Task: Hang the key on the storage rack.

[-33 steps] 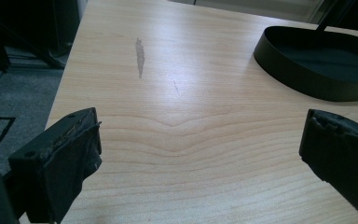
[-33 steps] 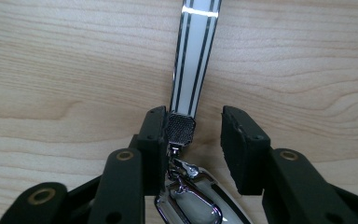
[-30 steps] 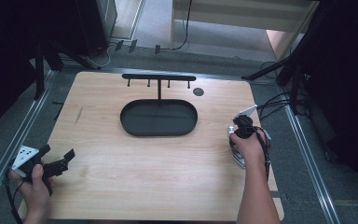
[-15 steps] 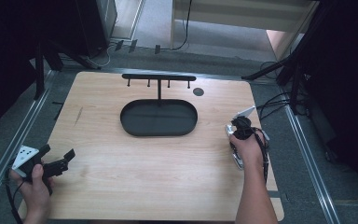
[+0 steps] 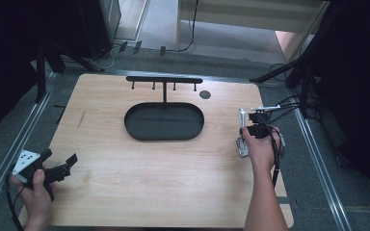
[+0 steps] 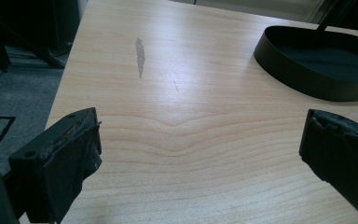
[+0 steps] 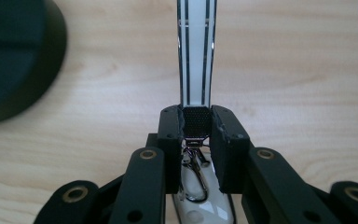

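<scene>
My right gripper (image 7: 196, 122) is shut on the black end of a white strap with black stripes (image 7: 196, 56), just above the strap's metal clasp (image 7: 193, 172). The strap runs away from the jaws over the wooden table. In the high view the right gripper (image 5: 257, 122) is near the table's right edge, with the strap (image 5: 242, 137) along the hand's left side. My left gripper (image 5: 65, 166) is held at the table's near left corner. Its jaws stand wide apart with nothing between them (image 6: 200, 154).
A black oval tray (image 5: 130, 120) lies at the table's middle back, with a black bar rack with pegs (image 5: 164, 80) standing behind it. A small dark round disc (image 5: 205, 94) sits to the rack's right. The tray (image 6: 279, 60) is ahead of the left gripper, to its right.
The right hand has shifted slightly and the strap now lies straighter along its left side. The left gripper has stayed put.
</scene>
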The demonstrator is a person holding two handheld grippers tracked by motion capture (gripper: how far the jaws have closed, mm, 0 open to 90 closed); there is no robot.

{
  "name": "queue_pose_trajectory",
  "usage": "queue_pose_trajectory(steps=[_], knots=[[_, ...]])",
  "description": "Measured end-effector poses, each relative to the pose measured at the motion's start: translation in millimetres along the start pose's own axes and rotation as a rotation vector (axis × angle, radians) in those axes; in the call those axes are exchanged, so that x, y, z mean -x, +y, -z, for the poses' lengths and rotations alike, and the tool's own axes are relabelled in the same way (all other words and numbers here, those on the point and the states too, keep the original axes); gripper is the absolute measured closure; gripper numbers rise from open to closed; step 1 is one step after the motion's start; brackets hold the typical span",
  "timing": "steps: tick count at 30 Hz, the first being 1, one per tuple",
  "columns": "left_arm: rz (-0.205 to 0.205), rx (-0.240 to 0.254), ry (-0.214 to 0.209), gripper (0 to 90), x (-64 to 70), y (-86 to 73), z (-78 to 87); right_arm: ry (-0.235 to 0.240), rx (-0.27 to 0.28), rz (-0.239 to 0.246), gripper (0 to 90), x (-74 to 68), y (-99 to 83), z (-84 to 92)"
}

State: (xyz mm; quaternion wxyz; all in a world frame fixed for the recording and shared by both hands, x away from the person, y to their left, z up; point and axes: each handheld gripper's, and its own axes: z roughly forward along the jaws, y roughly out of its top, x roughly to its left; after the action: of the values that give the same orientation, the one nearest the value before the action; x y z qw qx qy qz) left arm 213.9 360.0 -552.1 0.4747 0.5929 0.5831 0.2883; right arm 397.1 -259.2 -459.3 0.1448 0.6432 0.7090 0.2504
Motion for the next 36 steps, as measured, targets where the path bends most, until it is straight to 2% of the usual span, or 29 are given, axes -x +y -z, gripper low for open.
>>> queue_pose_trajectory(steps=[1, 2, 3, 5, 6, 7, 8, 9, 10, 11, 12, 13, 14, 15, 19, 20, 21, 22, 25, 29, 32, 36], knots=[[0.000, 0.000, 0.000, 0.0, 0.0, 0.0, 0.0, 0.000, 0.000, 0.000, 75.4, 0.0, 0.0, 0.0], [0.000, 0.000, 0.000, 0.0, 0.0, 0.0, 0.1, 0.023, 0.067, 0.007, 75.3, -2.5, 1.9, 5.2], [0.000, 0.000, -0.001, 0.0, -0.2, 0.0, 0.0, 0.022, 0.095, 0.006, 75.3, -4.5, 2.7, 8.0], [0.001, -0.001, 0.000, 0.0, -0.2, 0.0, 0.0, 0.028, 0.175, 0.034, 75.3, -9.1, 3.3, 13.4], [0.001, -0.001, 0.000, 0.0, -0.2, 0.0, 0.0, 0.028, 0.175, 0.034, 75.3, -9.1, 3.3, 13.4], [0.001, 0.000, -0.001, 0.0, 0.0, 0.0, 0.0, 0.022, 0.246, 0.058, 75.3, -14.3, 3.7, 17.6], [0.002, 0.000, -0.001, 0.0, 0.1, 0.0, 0.0, 0.029, 0.283, 0.066, 75.4, -16.0, 3.9, 19.2], [0.002, 0.000, -0.001, 0.0, 0.1, 0.0, 0.0, 0.029, 0.283, 0.066, 75.4, -16.0, 3.9, 19.2], [0.001, 0.000, -0.001, 0.0, -0.1, 0.0, 0.0, 0.035, 0.349, 0.066, 75.4, -20.0, 4.1, 22.2], [0.001, 0.000, -0.001, 0.0, -0.1, 0.0, 0.0, 0.042, 0.381, 0.061, 75.4, -21.8, 4.3, 23.2], [0.000, -0.001, -0.001, 0.0, -0.2, 0.0, 0.1, 0.053, 0.412, 0.063, 75.3, -23.5, 4.4, 24.2], [0.000, -0.001, -0.001, 0.0, -0.2, 0.0, 0.1, 0.053, 0.412, 0.063, 75.3, -23.5, 4.4, 24.2], [0.001, -0.001, -0.001, 0.0, -0.1, 0.0, 0.0, 0.069, 0.471, 0.072, 75.3, -27.6, 5.0, 25.7], [0.001, -0.001, -0.001, 0.0, -0.2, 0.1, 0.0, 0.082, 0.499, 0.076, 75.3, -29.7, 5.2, 26.1], [0.000, -0.002, -0.001, 0.0, -0.4, 0.1, 0.1, 0.130, 0.586, 0.143, 75.3, -38.8, 3.9, 24.6], [0.000, -0.002, -0.001, 0.0, -0.2, 0.1, 0.1, 0.135, 0.601, 0.167, 75.3, -41.3, 3.6, 23.4], [0.000, -0.002, -0.001, 0.0, -0.2, 0.1, 0.1, 0.135, 0.601, 0.167, 75.3, -41.3, 3.6, 23.4], [0.000, -0.001, -0.001, 0.0, -0.2, 0.1, 0.1, 0.156, 0.613, 0.206, 75.3, -46.8, 2.7, 21.0], [0.000, -0.002, -0.001, 0.0, -0.3, 0.1, 0.1, 0.192, 0.623, 0.256, 75.3, -54.5, 1.3, 15.5], [0.000, -0.003, -0.002, 0.0, -0.4, 0.2, 0.0, 0.275, 0.634, 0.315, 75.3, -65.5, 0.2, 7.3], [0.001, -0.004, -0.003, 0.0, -0.6, 0.2, 0.0, 0.327, 0.616, 0.339, 75.3, -74.8, -1.0, 2.1], [0.002, -0.002, -0.003, 0.0, -0.6, 0.1, 0.0, 0.363, 0.598, 0.359, 75.3, -84.2, -1.8, -3.6]])
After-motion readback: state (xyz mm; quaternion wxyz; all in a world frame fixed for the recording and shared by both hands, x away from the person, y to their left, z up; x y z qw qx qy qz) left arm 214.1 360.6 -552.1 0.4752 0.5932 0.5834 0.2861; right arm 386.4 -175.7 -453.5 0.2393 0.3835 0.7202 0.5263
